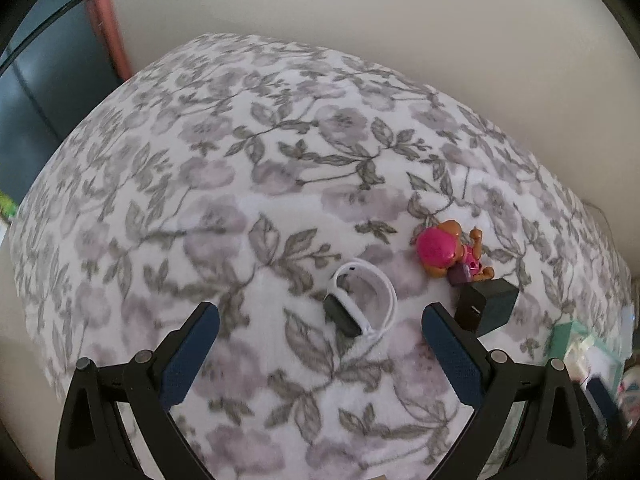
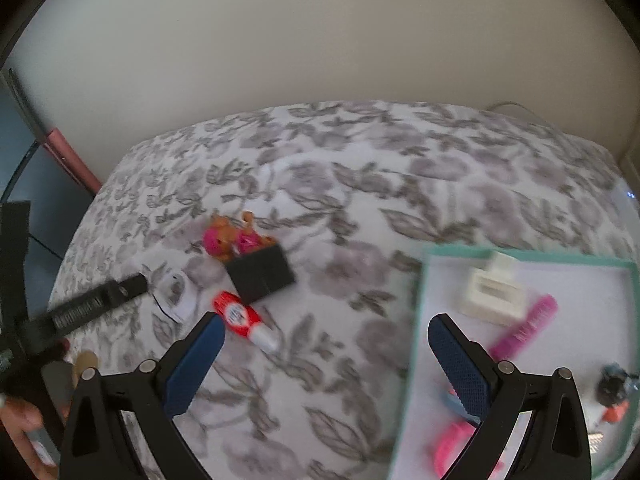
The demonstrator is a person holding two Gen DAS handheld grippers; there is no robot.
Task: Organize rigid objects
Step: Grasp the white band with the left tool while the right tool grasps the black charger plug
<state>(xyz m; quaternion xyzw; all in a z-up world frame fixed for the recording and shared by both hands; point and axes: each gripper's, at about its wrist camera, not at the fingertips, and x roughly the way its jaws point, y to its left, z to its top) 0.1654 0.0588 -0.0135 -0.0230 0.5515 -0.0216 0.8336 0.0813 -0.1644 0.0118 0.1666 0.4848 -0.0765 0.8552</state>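
A white smart band with a dark face lies on the floral bedspread, just ahead of my open, empty left gripper. A toy dog with a pink helmet and a black charger cube lie to its right. In the right wrist view my right gripper is open and empty above the bedspread. A red and white tube lies by its left finger. The cube, toy dog and band lie beyond. The left gripper's finger reaches toward the band.
A teal-rimmed white tray on the right holds a white perfume bottle, a pink comb, pink and blue items and a small dark figure. A cream wall stands behind the bed. A dark surface and a pink pole are at left.
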